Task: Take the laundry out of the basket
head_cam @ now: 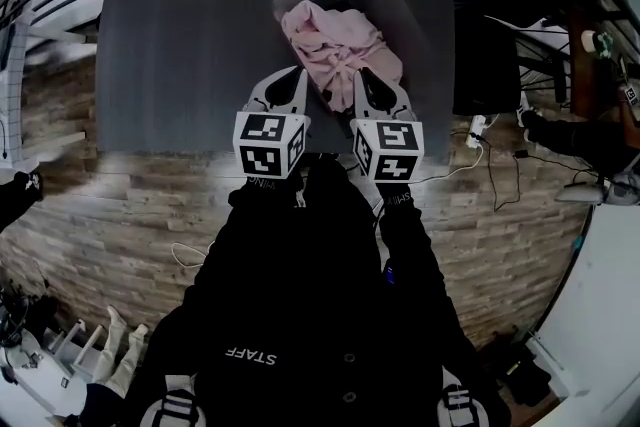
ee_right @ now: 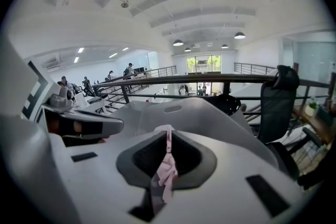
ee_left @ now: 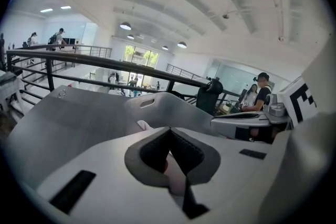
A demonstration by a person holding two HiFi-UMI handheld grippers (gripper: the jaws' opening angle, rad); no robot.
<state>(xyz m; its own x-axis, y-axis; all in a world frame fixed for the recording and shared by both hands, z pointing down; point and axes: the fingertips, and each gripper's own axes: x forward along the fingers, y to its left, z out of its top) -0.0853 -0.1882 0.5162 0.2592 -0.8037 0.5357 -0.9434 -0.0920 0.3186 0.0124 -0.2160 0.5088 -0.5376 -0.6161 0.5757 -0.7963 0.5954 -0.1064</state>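
The pink laundry [head_cam: 335,50] is seen heaped in the grey basket [head_cam: 400,0], which stands on the far right part of the dark table [head_cam: 190,45]. Whether the heap is made up of one garment or several cannot be told, as its folds run together. The inside and the near rim of the basket are covered by the cloth and by the two grippers. The left gripper [head_cam: 300,75] is set at the heap's near left edge and the right gripper [head_cam: 362,77] at its near right edge. In the left gripper view the jaws are pressed together on a fold of the pink cloth [ee_left: 176,178], though only a little of it is shown between the dark pads. In the right gripper view a thin strip of the same cloth [ee_right: 168,170] is pinched between the closed jaws. One basket, one table and two grippers are counted, each gripper fitted with one marker cube [head_cam: 268,143]. The hands holding the grippers are hidden behind the cubes, and only black sleeves are seen.
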